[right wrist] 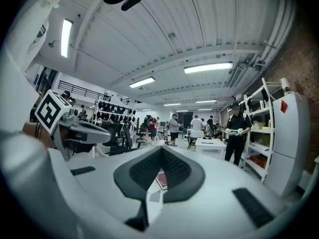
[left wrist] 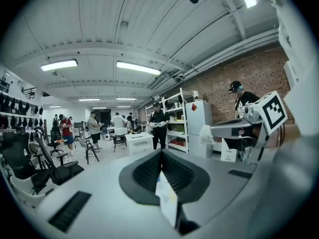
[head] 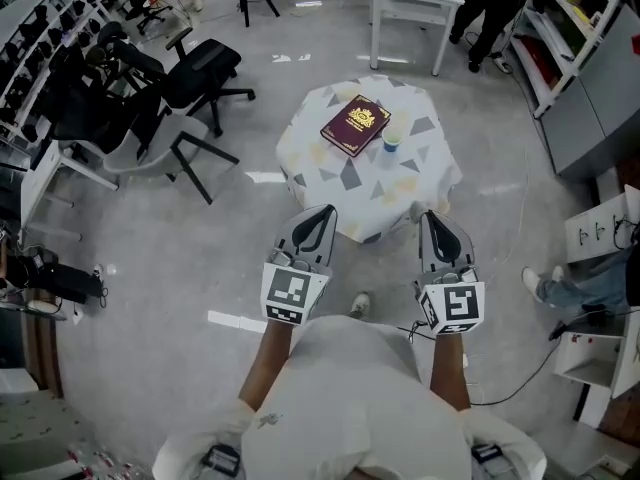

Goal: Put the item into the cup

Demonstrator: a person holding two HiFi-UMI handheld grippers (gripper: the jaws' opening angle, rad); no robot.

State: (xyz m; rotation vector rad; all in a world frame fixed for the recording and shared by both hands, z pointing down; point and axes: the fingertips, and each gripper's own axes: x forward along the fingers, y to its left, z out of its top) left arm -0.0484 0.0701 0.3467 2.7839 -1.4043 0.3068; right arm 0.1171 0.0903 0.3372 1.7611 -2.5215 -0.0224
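Two grippers show in the head view, the left gripper [head: 322,216] and the right gripper [head: 432,220], held side by side at the near edge of a small desk [head: 400,183]; each one's fingers are drawn together to a point with nothing between them. The desk wears a white cloth [head: 345,178] with grey and yellow shapes; a dark red book [head: 355,125] lies flat on it, and a small cup [head: 391,140] stands upright just beside the book's right edge, well apart from both grippers; the cup is too small to tell what it holds. Black office chairs [head: 190,78] stand on the floor to the left.

Left gripper view: the black ribbed fingers [left wrist: 142,172] meet at their tips and grip nothing; a slice of the patterned cloth shows through the gap below them; the right gripper hangs at the right edge with its marker cube [left wrist: 273,111]; several people stand far off by shelves and a brick wall.

Right gripper view: the fingers [right wrist: 182,172] likewise meet at the tips, empty; the red book and a bit of cloth show through the gap.
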